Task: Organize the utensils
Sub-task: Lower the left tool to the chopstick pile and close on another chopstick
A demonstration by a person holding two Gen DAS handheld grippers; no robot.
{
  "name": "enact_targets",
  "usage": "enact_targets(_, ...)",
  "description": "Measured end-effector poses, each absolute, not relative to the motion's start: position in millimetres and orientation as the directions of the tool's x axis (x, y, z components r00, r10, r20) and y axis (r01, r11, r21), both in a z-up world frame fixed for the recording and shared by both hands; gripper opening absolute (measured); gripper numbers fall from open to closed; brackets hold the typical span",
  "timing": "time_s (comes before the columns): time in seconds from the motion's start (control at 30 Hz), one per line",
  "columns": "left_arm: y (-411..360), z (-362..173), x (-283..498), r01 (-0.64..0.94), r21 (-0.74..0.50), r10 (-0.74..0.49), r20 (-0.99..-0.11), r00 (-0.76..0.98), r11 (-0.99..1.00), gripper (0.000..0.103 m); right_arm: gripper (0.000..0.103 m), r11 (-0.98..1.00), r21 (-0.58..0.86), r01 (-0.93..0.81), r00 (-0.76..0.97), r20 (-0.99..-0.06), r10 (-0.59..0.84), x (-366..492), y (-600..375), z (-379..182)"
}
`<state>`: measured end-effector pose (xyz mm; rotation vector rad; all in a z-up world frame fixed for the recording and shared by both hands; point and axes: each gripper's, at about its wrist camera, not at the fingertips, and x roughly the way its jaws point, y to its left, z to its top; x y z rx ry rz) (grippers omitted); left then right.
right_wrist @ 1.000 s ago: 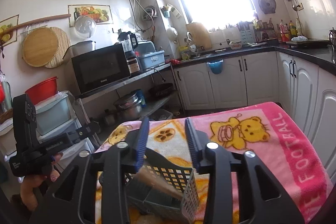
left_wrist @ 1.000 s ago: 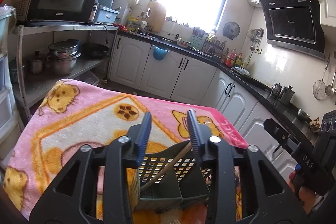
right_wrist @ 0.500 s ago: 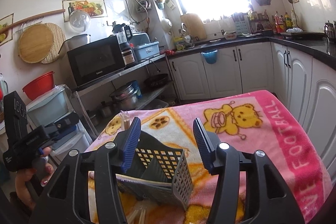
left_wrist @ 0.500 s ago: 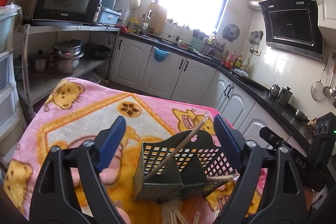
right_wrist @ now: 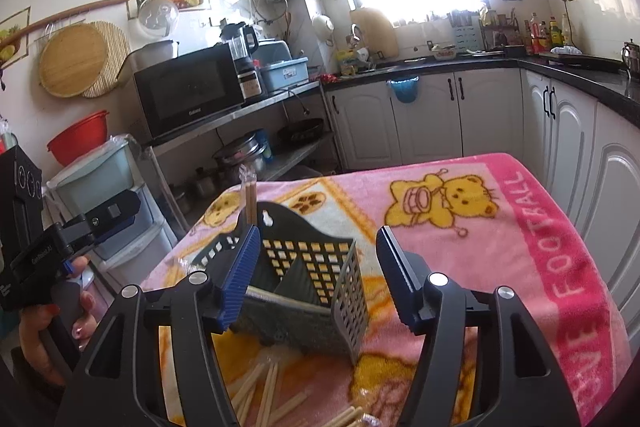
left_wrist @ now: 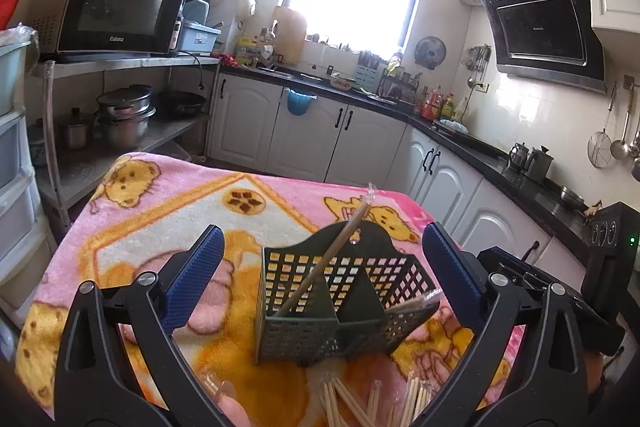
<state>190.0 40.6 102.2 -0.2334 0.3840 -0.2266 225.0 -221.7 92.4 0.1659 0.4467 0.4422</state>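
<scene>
Both your left gripper [left_wrist: 320,263] and right gripper [right_wrist: 318,269] now stand spread and empty, having dropped wrapped wooden chopsticks [left_wrist: 326,259] into the dark-green perforated plastic caddy [left_wrist: 340,301], so more loose pairs [right_wrist: 260,387] await.

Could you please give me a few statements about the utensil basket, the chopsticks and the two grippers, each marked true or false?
1. The left gripper has its jaws wide open and holds nothing. True.
2. The dark utensil basket stands on a pink blanket with bear prints. True.
3. The basket holds no chopsticks at all. False: one wrapped pair leans upright in its left compartment, and another lies low in the right one.
4. The right gripper is shut on a chopstick pair. False: its jaws are open and hold nothing.
5. Loose chopsticks lie on the blanket in front of the basket. True.
</scene>
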Motion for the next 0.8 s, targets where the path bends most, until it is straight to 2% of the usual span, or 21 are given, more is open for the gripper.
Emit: enact_targets(0.8, 24, 55, 170, 0.188, -0.278, -0.307, -0.486, 0.819, 0.942, 0.090, 0.059, 0.903, 0.230, -0.362, 0.729, -0.534, 0.428, 202, -229, 50)
